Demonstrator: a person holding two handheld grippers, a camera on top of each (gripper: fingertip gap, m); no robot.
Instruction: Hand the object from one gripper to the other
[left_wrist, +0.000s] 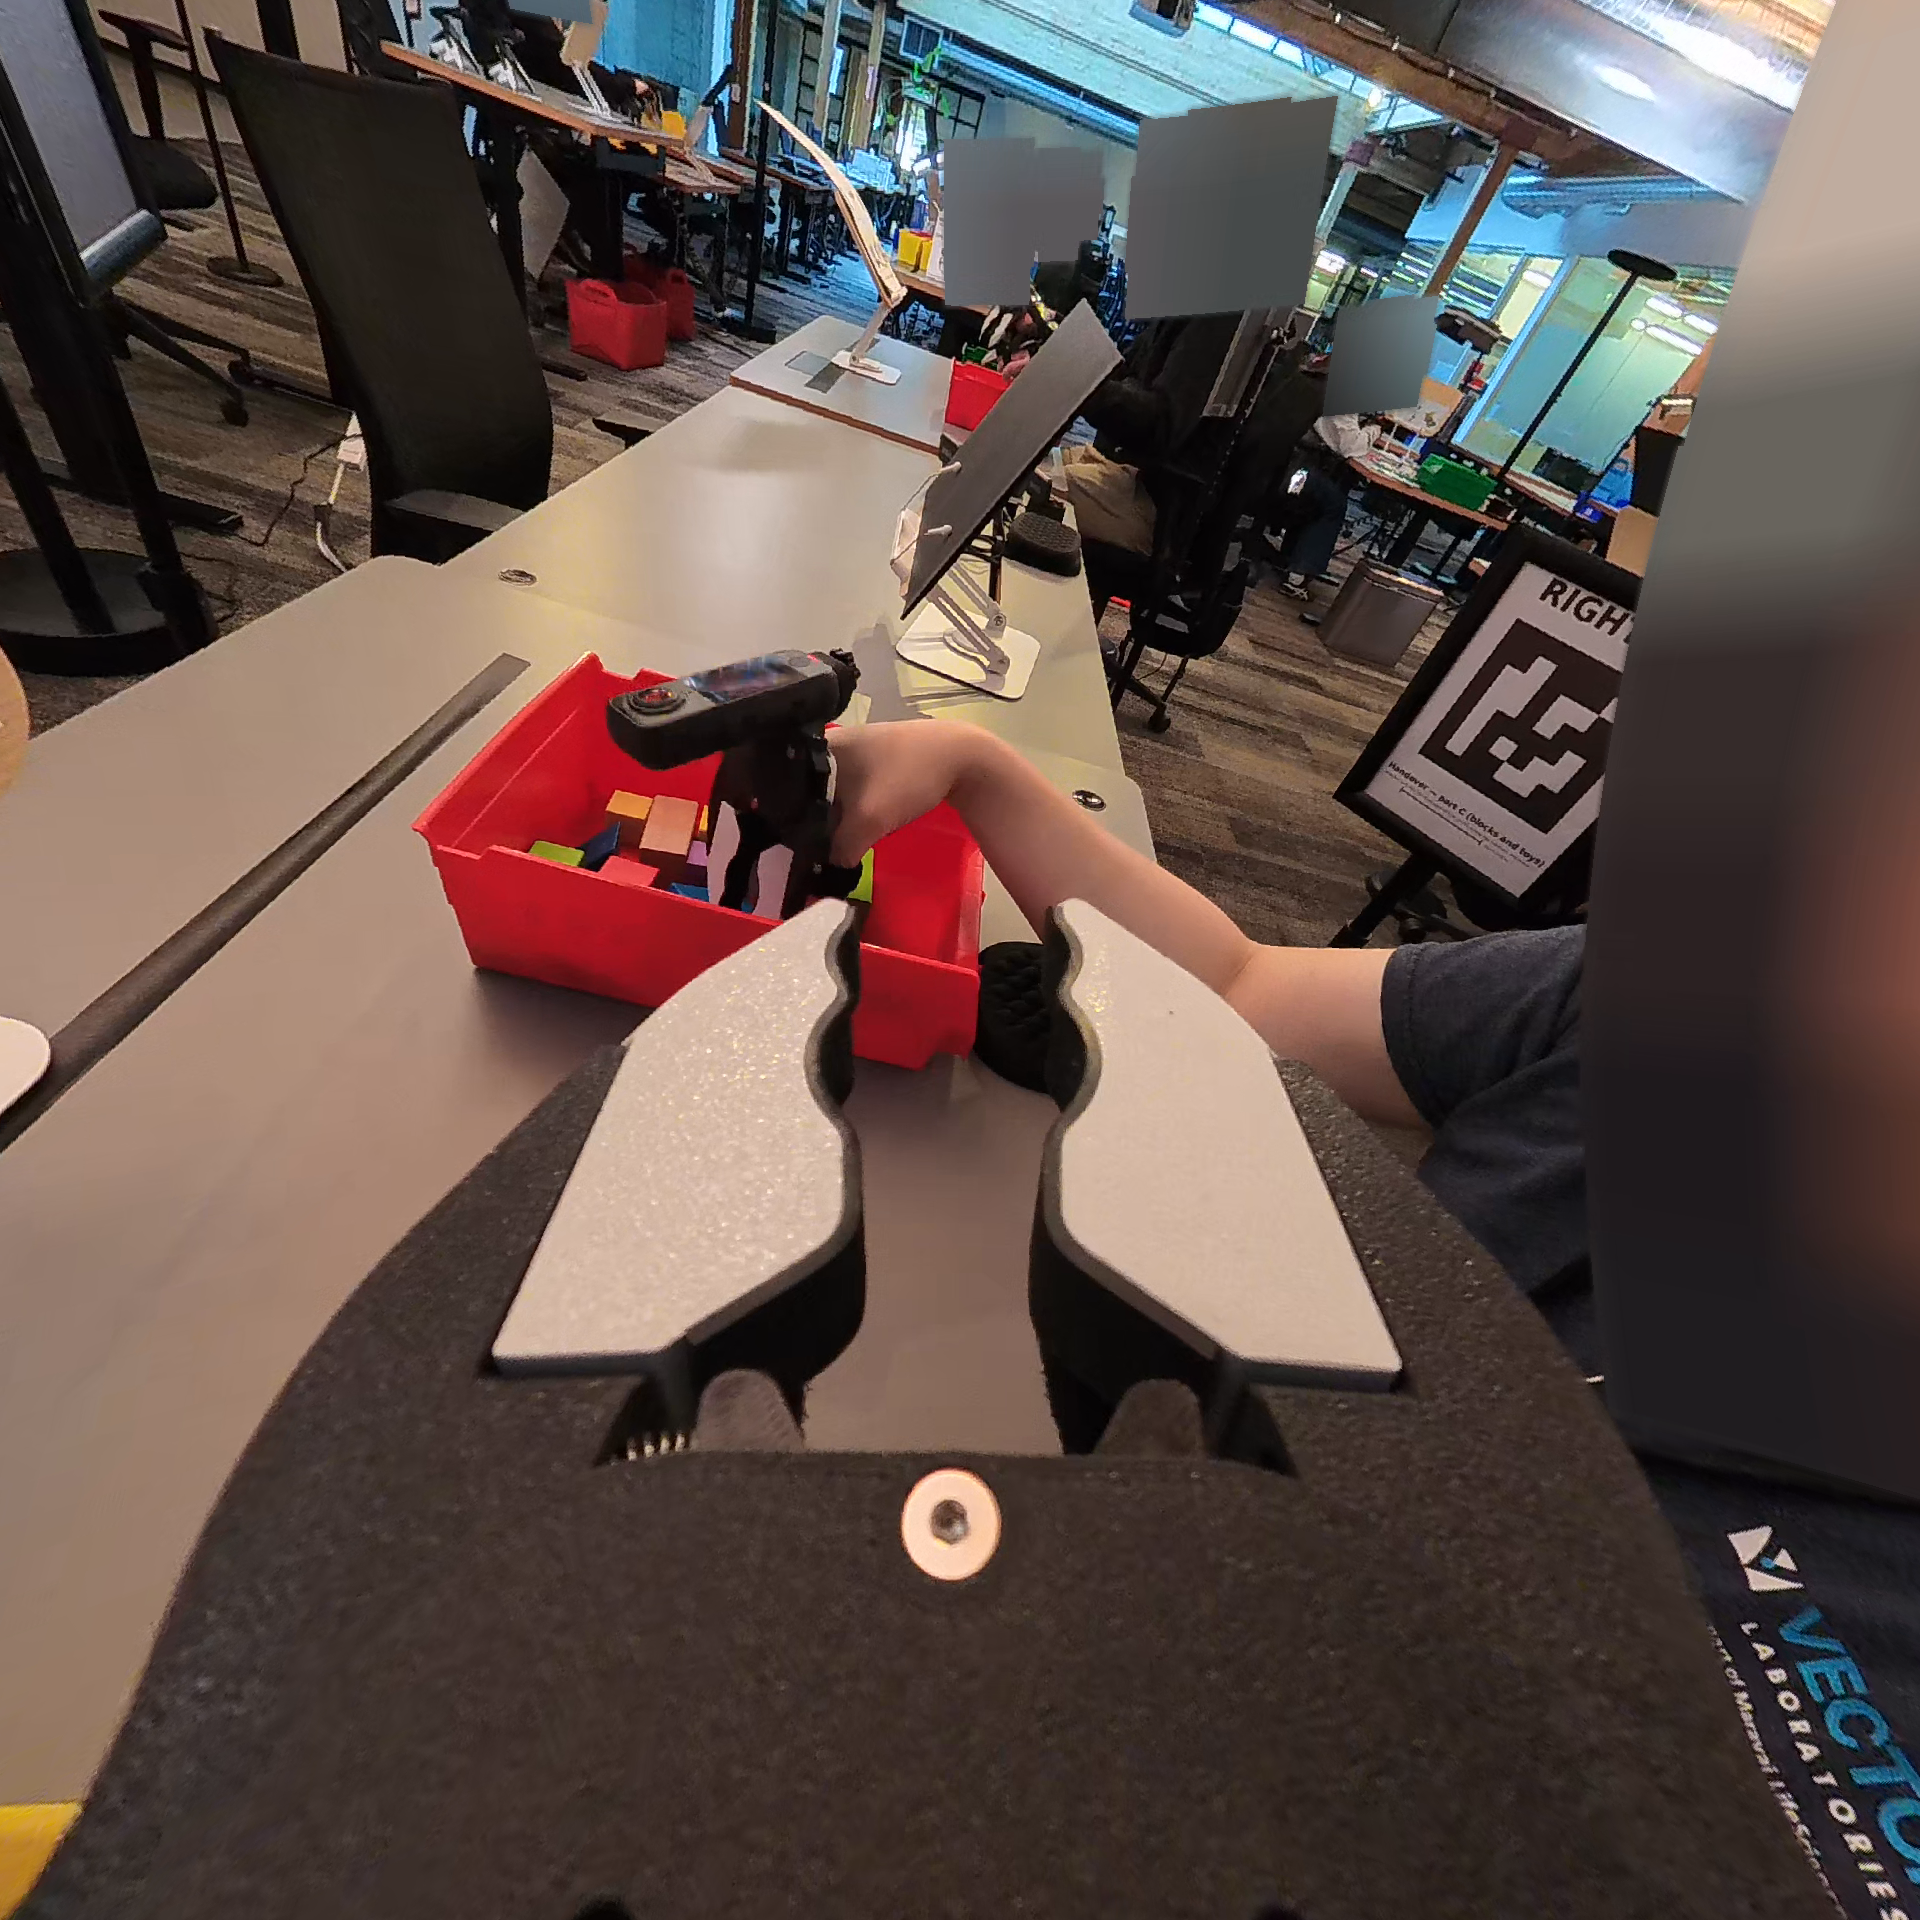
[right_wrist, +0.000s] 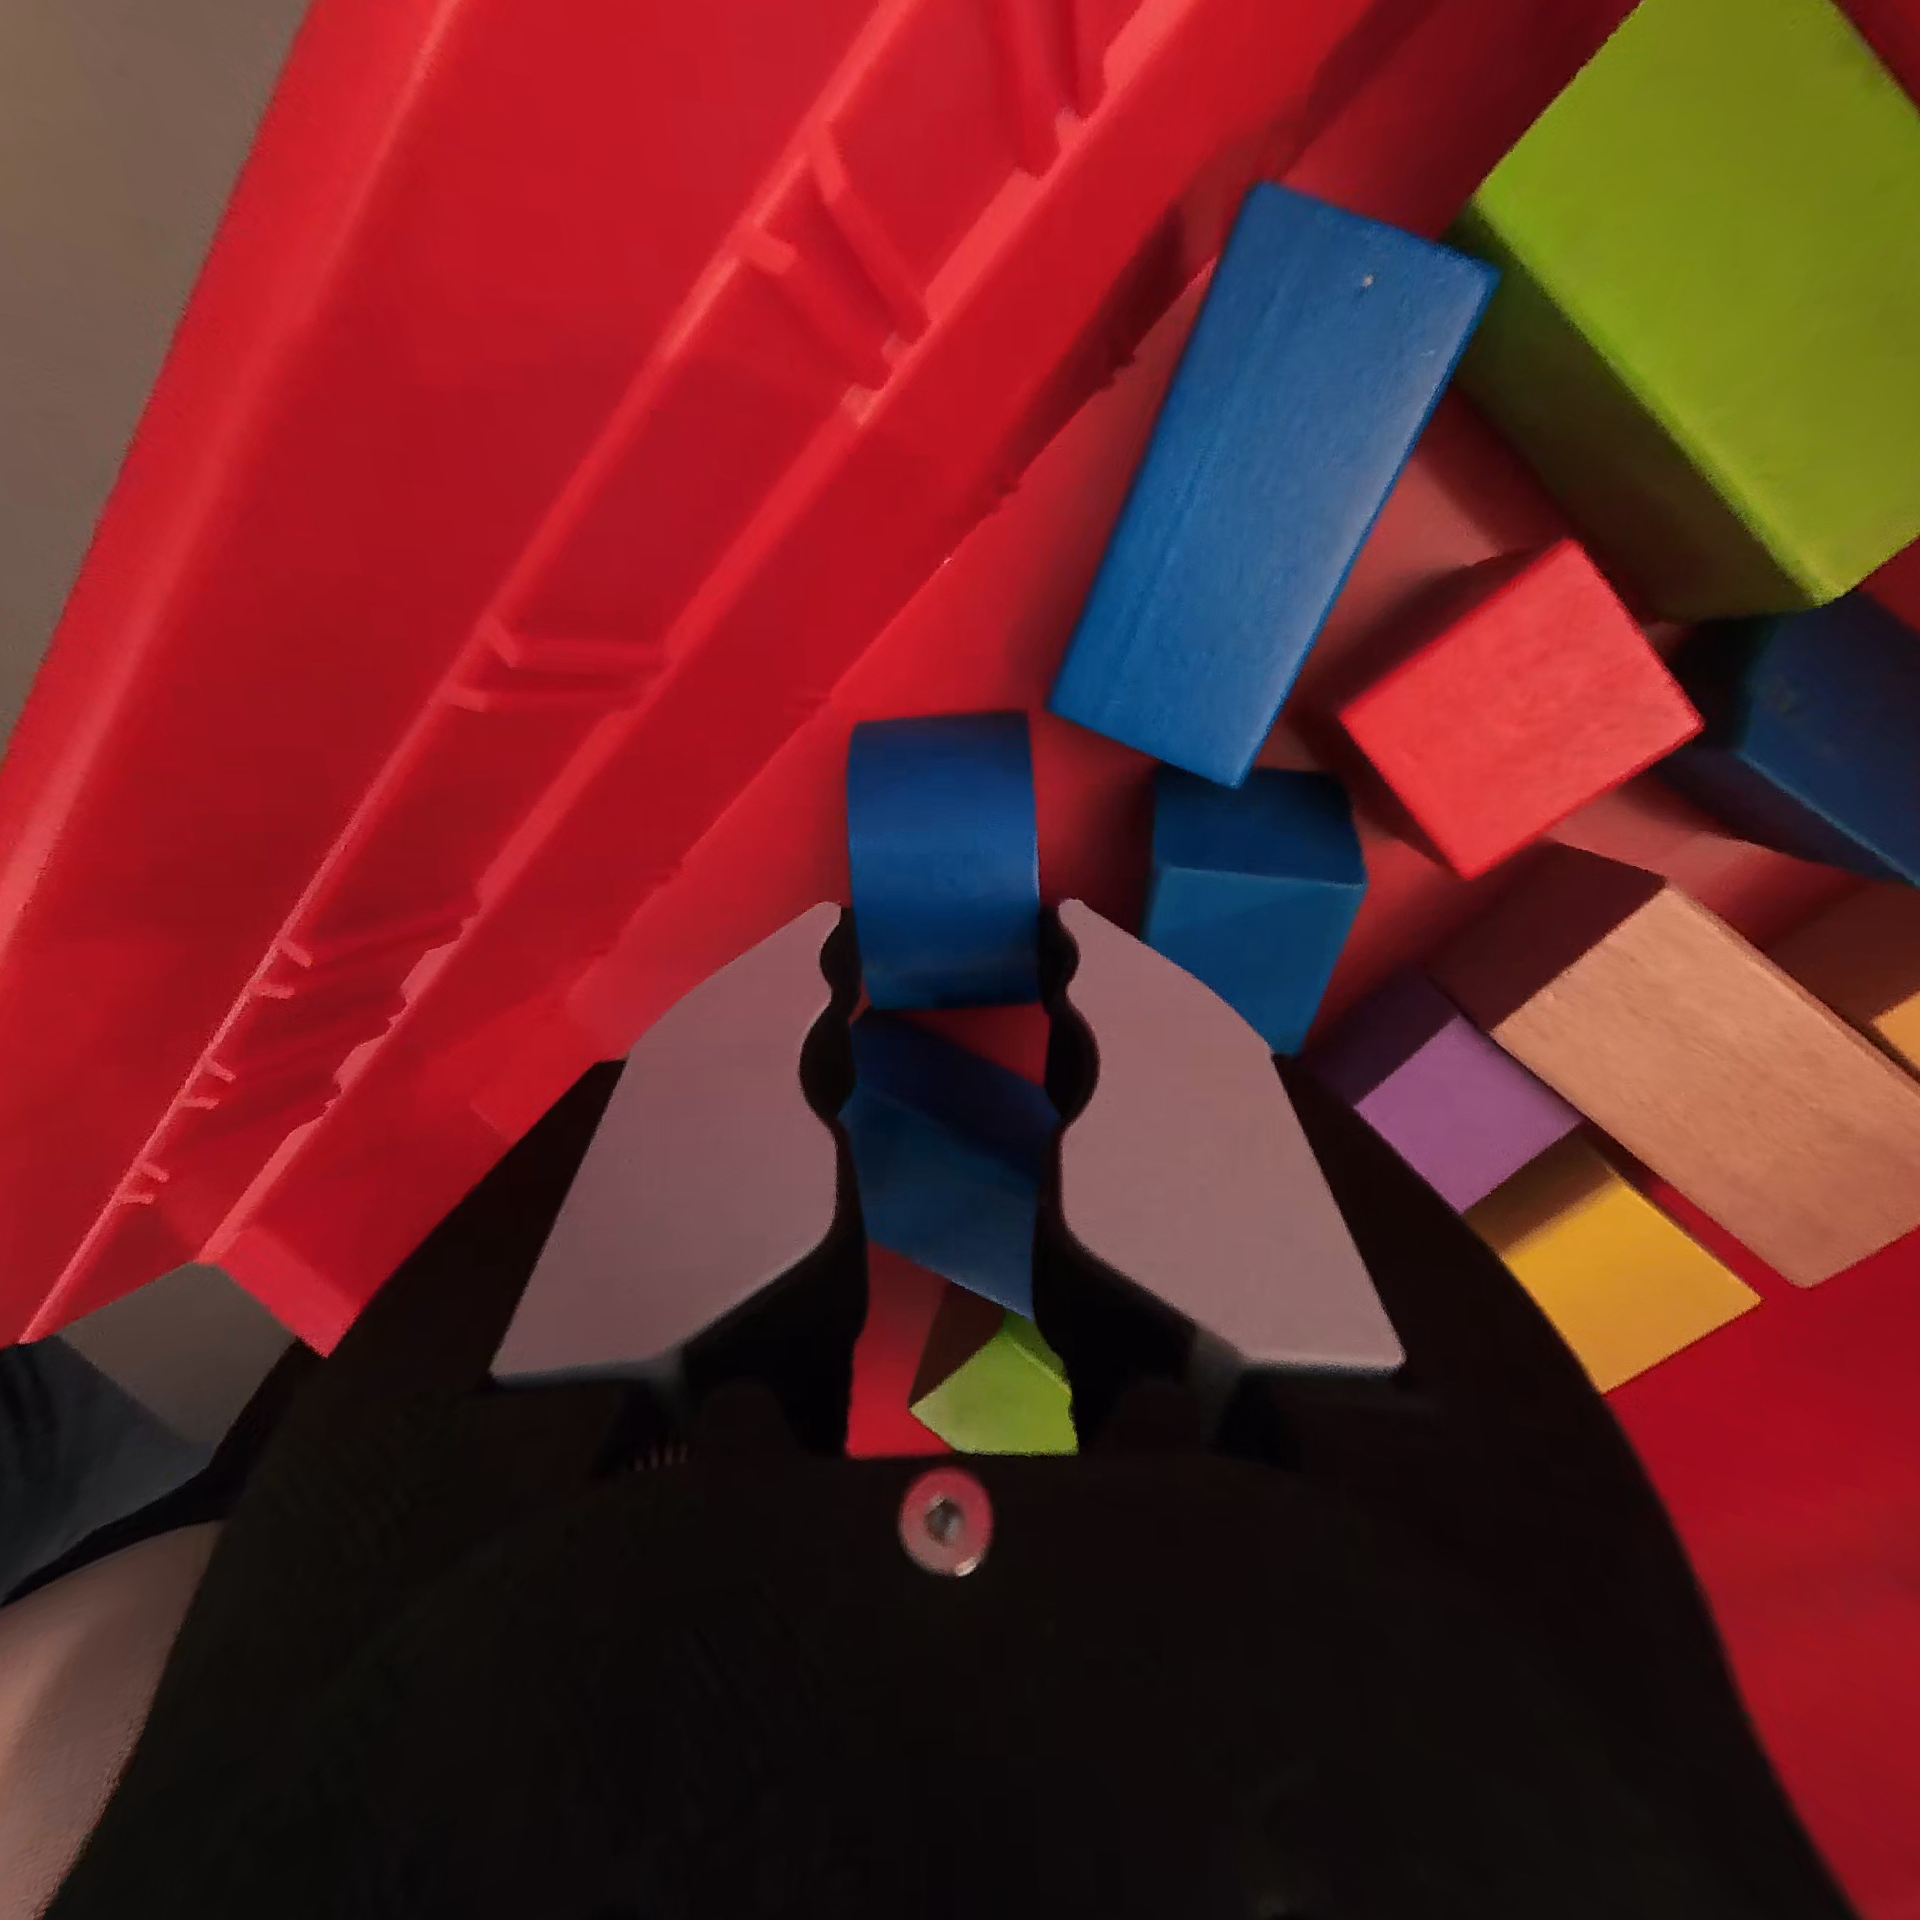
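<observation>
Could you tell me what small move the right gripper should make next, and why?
Probably lift the right gripper straight up out of the red bin. Its fingers look shut on a blue arch block, while the left gripper waits open and empty above the table, outside the bin, so the block must come out first.

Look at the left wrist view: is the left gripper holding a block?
No, the left gripper hangs open and empty above the grey table.

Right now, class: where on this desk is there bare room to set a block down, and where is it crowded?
Bare grey desk lies left of the red bin, past the dark groove. It is crowded inside the bin, where coloured blocks and the right gripper fill it.
</observation>
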